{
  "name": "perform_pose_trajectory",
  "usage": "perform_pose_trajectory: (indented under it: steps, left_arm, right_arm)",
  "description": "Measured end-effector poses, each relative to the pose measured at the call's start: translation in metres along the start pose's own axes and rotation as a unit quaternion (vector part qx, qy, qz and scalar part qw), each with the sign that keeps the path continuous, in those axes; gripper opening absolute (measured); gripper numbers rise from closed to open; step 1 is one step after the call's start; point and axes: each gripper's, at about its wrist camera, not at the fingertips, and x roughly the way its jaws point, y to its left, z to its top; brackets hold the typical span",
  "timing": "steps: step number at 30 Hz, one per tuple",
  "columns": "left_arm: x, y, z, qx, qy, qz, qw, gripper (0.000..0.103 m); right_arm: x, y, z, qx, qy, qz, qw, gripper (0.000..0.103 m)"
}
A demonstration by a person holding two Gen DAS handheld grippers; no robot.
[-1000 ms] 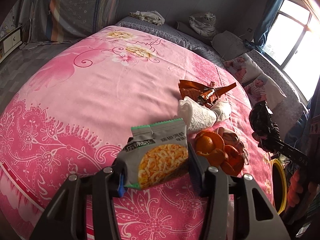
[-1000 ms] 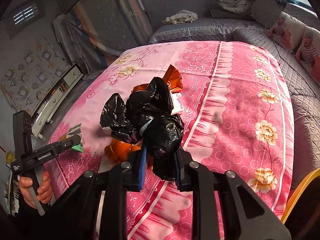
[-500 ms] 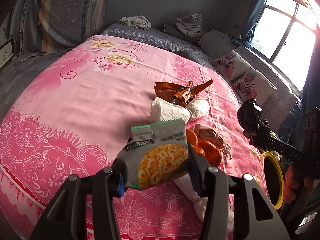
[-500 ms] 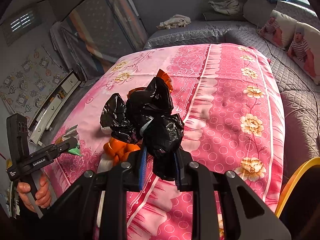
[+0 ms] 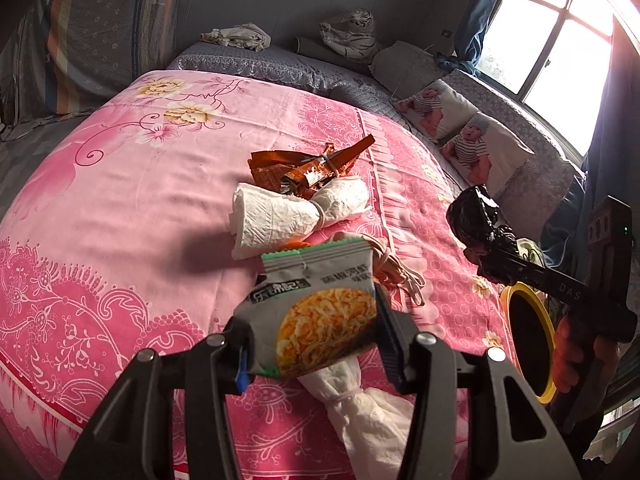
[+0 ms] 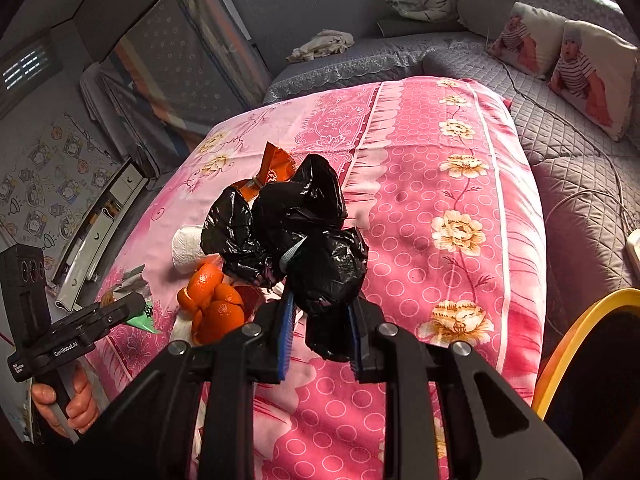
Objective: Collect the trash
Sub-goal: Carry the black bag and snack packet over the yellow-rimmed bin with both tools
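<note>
My left gripper [image 5: 316, 336] is shut on a grey snack packet [image 5: 316, 304] with a noodle picture, held above the pink bedspread [image 5: 132, 208]. My right gripper [image 6: 320, 320] is shut on a crumpled black plastic bag [image 6: 296, 232]; the bag also shows in the left wrist view [image 5: 476, 224]. On the bed lie an orange wrapper [image 5: 304, 164], a tied white tissue bundle [image 5: 288, 216], another white bundle [image 5: 360, 404] and orange peels [image 6: 214, 300]. A yellow-rimmed bin [image 5: 528, 336] stands off the bed's right edge, below the right gripper.
Grey quilted bedding [image 6: 580, 148] with baby-print pillows [image 5: 460, 128] lies beyond the pink spread. A cable [image 6: 576, 128] runs across it. A window [image 5: 548, 28] is at the far right. A white cabinet [image 6: 100, 224] stands left of the bed.
Both grippers have moved right toward the yellow-rimmed bin, each still holding its item. The trash on the bed has not moved.
</note>
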Motion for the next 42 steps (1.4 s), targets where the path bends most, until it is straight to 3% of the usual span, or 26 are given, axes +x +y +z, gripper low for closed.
perform_pose_trajectory:
  steps: [20, 33, 42]
  left_arm:
    - [0.031, -0.098, 0.012, 0.094, 0.030, -0.051, 0.9939, 0.046]
    - [0.062, -0.168, 0.005, 0.151, 0.065, -0.091, 0.9821, 0.046]
    - [0.084, -0.223, -0.004, 0.189, 0.085, -0.121, 0.9709, 0.046]
  right_arm:
    - [-0.036, -0.059, -0.009, 0.048, -0.036, -0.051, 0.997, 0.021]
    - [-0.070, -0.108, -0.022, 0.088, -0.056, -0.092, 0.990, 0.021]
    - [-0.103, -0.156, -0.040, 0.138, -0.082, -0.156, 0.975, 0.021]
